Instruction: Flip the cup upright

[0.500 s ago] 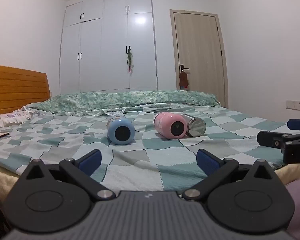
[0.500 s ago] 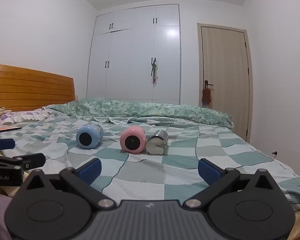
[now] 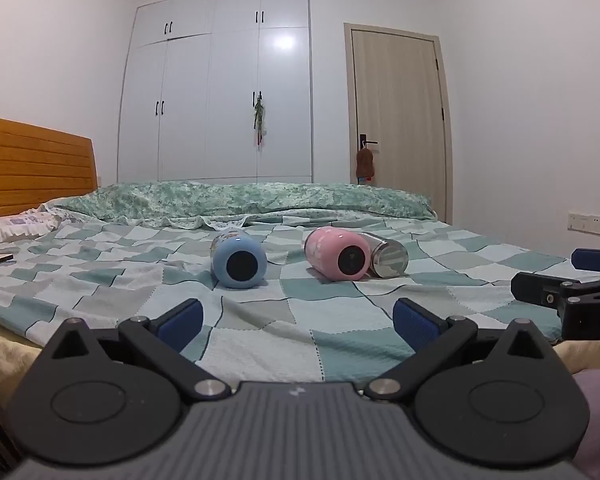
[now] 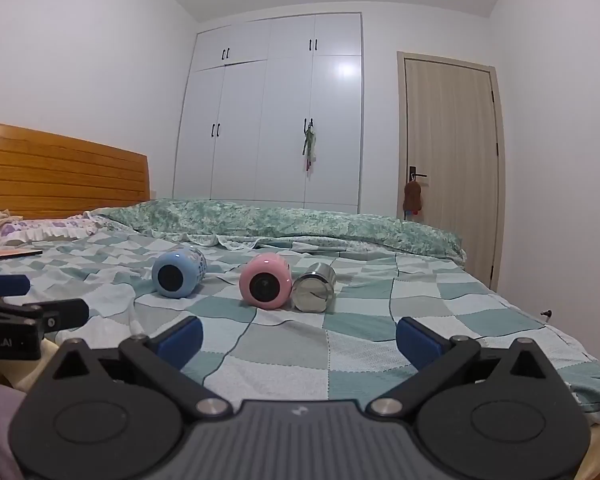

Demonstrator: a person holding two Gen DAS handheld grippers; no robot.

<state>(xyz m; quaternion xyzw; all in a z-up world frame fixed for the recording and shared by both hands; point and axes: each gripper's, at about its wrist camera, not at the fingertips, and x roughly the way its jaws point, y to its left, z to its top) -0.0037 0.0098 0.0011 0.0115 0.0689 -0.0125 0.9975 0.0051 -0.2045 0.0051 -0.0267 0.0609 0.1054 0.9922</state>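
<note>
Little change from half a second ago is seen: both the left gripper (image 3: 298, 318) and right gripper (image 4: 299, 338) are held wide open and empty, with the pale blue cylindrical cup (image 3: 239, 258) left lying left of the pink cup (image 3: 336, 254), so flipping is not begun.

Room: white walls (image 3: 520, 80), white built-in wardrobe (image 3: 220, 92), beige door (image 3: 398, 120), wooden headboard (image 3: 32, 168), bed with checkered cover (image 3: 260, 328).

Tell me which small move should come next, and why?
Probably bring the left gripper forward toward the blue cup. All three cups lie on their sides on the bed; both grippers are open, empty and short of them. The blue cup lies alone on the left, while the pink cup touches the steel cup.
</note>
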